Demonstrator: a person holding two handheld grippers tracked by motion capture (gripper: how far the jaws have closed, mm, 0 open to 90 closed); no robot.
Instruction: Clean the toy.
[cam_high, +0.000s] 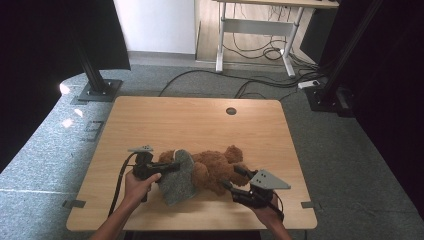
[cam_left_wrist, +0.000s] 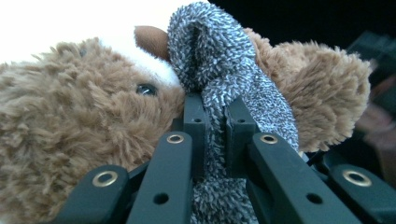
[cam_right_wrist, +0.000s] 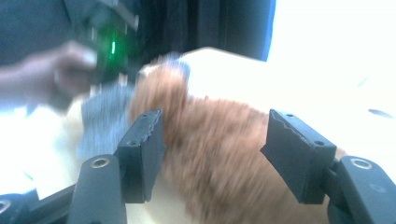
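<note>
**Grey garment going onto the teddy bear, head end first**

The wooden table (cam_high: 200, 120) is carrying the whole job near its front edge, where the brown teddy bear (cam_high: 215, 170) is lying on its side. Its long axis is running roughly left to right across the table as the high view shows it, with the head toward the left gripper and the legs and feet trailing off to the right, toward the back a little.

The grey fleece garment (cam_high: 179, 177) is draping over the bear's head end and hanging down toward the person. In the left gripper view the fabric is bunching up against the bear's face, beside the eye and muzzle, so the dressing looks barely begun: the cloth is sitting at the head, while the body and limbs are lying bare. Pulling it down over the torso is what I judge to be left.

The left gripper (cam_high: 172, 166) is pinching a fold of that grey fabric tight between its jaws. The right gripper (cam_high: 235, 181) is standing with its jaws apart at the bear's lower body; in its own blurred view the brown fur is lying between the pads without being pressed.
</note>
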